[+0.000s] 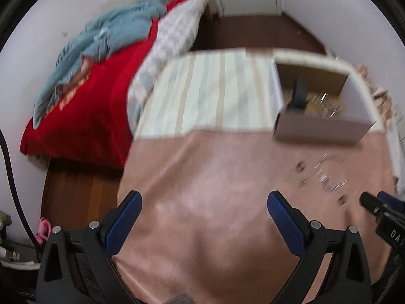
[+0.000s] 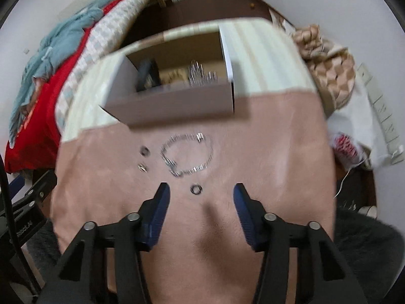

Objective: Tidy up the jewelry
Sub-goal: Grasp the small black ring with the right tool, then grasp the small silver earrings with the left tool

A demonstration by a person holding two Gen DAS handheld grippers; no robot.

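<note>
A silver chain bracelet (image 2: 187,153) lies looped on the pink cloth (image 2: 265,152), near the open cardboard box (image 2: 172,106) at its far edge, small rings (image 2: 196,189) scattered around. It looks light, limp and snag-prone; pinch one strand. Both the right gripper (image 2: 201,190) and left gripper (image 1: 205,200) hang apart, empty, with clear cloth around.

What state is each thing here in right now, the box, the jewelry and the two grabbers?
Box: open, jewelry inside.
Chain: loose loop on the pink cloth, outside the box.
Ring: flat on the cloth, untouched.
Left gripper: open, empty.
Right gripper: open, nothing gripped.
</note>
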